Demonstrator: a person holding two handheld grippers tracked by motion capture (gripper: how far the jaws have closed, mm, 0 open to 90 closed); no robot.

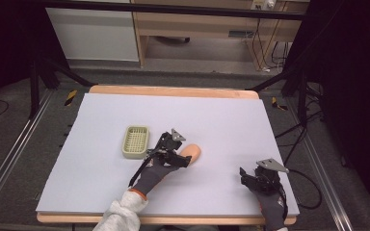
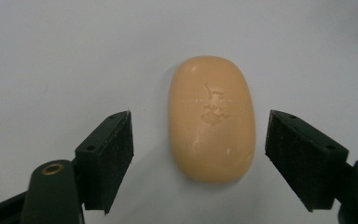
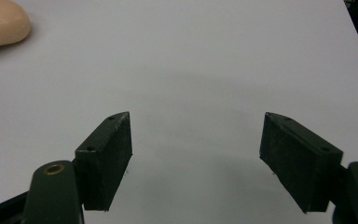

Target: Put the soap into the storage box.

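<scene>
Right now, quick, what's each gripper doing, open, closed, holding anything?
Left gripper: open, jaws either side of the soap, pads not touching it.
Right gripper: open, holding nothing, over bare table.

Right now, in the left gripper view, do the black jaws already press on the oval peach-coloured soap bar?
No, the oval peach-coloured soap bar lies between the left gripper jaws, with bare white table showing on both sides.

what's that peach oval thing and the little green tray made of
Peach oval: looks like a bar of soap, with a matte, waxy surface, a faint stamped mark and small scuffs. Green tray: likely moulded plastic, pale green, with a slatted or gridded floor and rounded rim; too small to be sure.
</scene>
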